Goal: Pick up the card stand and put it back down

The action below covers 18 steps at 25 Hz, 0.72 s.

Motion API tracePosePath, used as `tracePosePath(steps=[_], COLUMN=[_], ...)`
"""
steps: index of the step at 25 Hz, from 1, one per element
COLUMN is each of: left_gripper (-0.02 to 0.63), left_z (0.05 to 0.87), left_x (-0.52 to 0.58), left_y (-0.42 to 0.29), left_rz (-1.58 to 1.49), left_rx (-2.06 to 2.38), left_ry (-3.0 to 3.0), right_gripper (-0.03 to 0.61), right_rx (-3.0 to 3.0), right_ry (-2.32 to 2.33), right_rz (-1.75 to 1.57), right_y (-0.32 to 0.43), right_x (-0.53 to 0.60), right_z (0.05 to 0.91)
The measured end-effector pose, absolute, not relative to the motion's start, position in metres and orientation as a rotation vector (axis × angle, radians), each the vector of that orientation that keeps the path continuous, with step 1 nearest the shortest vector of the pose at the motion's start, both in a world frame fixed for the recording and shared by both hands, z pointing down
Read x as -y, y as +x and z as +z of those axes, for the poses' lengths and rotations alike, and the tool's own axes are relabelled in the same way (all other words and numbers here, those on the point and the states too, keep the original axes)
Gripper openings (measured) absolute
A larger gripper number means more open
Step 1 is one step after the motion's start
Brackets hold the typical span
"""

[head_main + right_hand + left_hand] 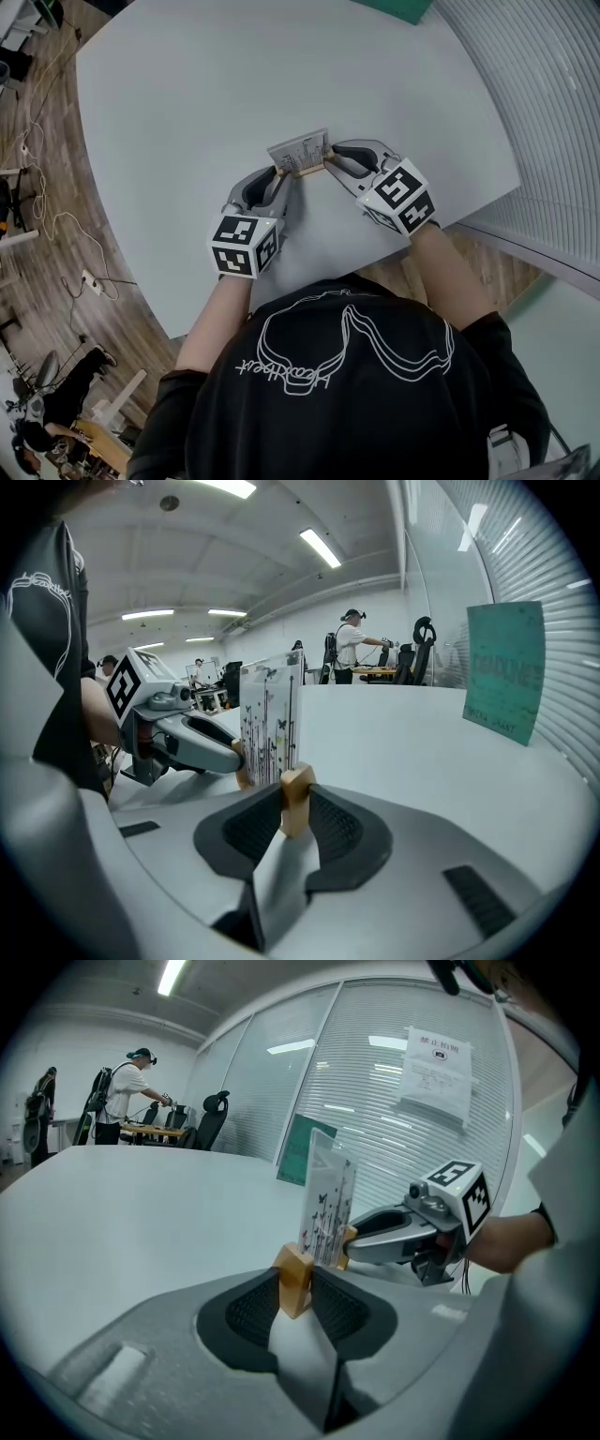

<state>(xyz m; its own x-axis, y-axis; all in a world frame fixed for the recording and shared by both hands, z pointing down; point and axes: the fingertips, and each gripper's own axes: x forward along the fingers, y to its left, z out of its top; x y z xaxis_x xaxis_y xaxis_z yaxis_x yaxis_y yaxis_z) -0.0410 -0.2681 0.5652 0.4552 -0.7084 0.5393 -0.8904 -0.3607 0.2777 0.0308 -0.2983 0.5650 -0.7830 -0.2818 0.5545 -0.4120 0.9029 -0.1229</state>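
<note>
**Two-ended pinch on card stand (302,157)**

Upright near the front edge of the grey surface (206,94), directly between the two grippers; left gripper (278,174) jaws pinching the left end of the wooden base (294,1277), pads against both its faces; right gripper (331,162) jaws pinching the right end the same way; printed card (271,719) standing in the base; cannot tell whether the base rests on the surface or sits just off it; green sign (504,667) by the slatted wall, well apart.
</note>
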Motion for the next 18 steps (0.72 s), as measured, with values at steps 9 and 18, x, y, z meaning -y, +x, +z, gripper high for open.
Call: tracePosePath(steps=[9,18], left_gripper=[0.106,0.103], left_z=[0.568,0.555], left_x=[0.272,0.272], left_y=[-0.043,-0.04], left_rz=[0.462,0.44], left_rx=[1.323,1.317], left_ry=[2.163,2.181], right_gripper=[0.092,0.091], right_rx=[2.515,2.529], right_ry=[0.525,0.571], right_rz=[0.32,0.321], right_y=[0.03,0.034], right_x=[0.301,0.298], right_z=[0.565,0.551])
